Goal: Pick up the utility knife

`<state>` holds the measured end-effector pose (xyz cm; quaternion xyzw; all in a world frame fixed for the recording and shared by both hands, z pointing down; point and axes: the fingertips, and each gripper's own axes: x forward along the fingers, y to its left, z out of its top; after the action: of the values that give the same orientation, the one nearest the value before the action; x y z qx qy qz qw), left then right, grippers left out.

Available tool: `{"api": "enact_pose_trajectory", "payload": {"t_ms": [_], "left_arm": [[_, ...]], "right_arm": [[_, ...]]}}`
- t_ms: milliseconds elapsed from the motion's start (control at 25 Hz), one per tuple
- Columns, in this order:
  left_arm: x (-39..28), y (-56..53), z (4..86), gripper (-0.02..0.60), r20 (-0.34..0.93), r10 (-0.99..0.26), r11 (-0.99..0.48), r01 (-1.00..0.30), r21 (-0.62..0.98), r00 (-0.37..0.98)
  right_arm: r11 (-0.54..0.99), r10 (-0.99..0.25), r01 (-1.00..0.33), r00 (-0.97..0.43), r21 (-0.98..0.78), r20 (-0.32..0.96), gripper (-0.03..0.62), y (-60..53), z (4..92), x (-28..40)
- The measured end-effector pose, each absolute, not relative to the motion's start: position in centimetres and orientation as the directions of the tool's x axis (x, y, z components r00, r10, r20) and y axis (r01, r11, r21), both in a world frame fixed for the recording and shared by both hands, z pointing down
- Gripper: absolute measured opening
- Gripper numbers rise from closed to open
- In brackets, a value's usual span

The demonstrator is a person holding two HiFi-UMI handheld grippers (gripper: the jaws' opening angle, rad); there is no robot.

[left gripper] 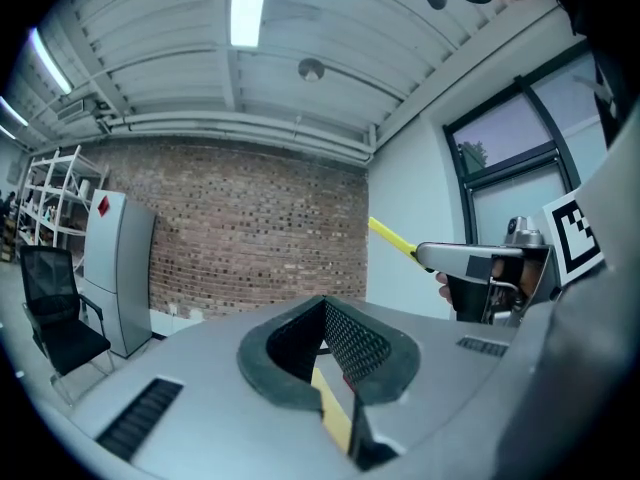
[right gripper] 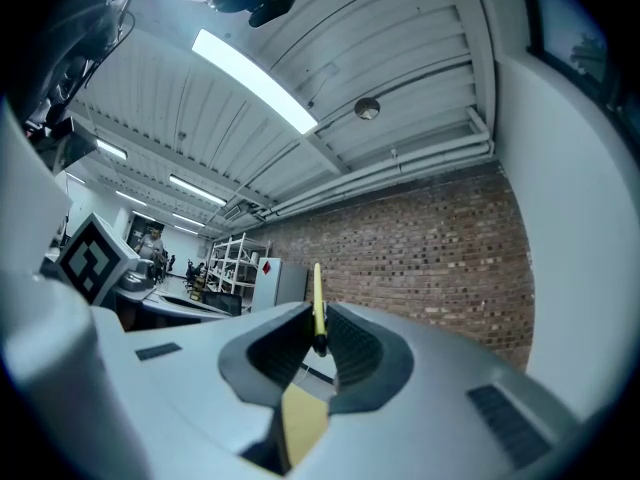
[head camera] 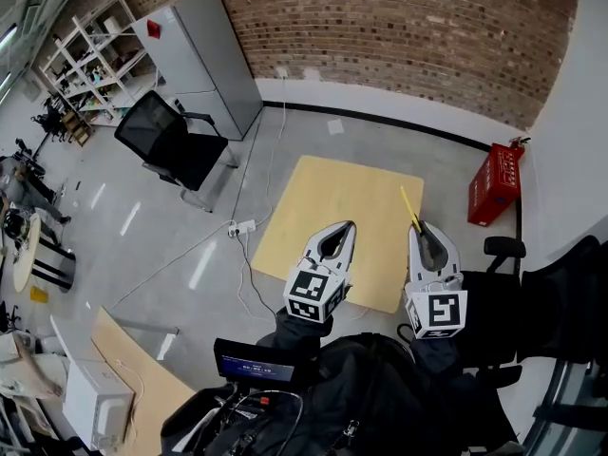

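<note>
The utility knife [head camera: 410,209] is slim and yellow, and it sticks forward out of my right gripper [head camera: 421,227], which is shut on it above the right part of the light wood table [head camera: 323,207]. In the right gripper view the knife [right gripper: 317,308] stands up between the two dark pads of that gripper [right gripper: 318,343]. My left gripper [head camera: 346,226] hovers beside it over the table's near edge, with its jaws together and nothing held. In the left gripper view the left gripper [left gripper: 325,308] is in front, and the knife [left gripper: 390,236] juts from the right gripper [left gripper: 470,258] at the right.
A red fire-extinguisher box [head camera: 496,183] stands right of the table. A black office chair [head camera: 176,141] and a grey cabinet [head camera: 204,60] are at the back left. A power strip with cables [head camera: 242,226] lies on the floor left of the table. Another black chair [head camera: 570,302] is at the right.
</note>
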<state>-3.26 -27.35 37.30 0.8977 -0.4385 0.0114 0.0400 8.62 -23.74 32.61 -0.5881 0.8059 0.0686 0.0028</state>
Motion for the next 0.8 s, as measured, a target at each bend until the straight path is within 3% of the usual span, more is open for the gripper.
{"api": "enact_pose_trajectory", "payload": {"t_ms": [800], "left_arm": [[-3.6,-29.0,34.0,0.000,-0.024,-0.803,-0.595,-0.803,0.022,0.595]], "right_arm": [[0.300,-0.928,-0.948,-0.315,0.106,-0.198,0.049,-24.7,29.4,9.0]]}}
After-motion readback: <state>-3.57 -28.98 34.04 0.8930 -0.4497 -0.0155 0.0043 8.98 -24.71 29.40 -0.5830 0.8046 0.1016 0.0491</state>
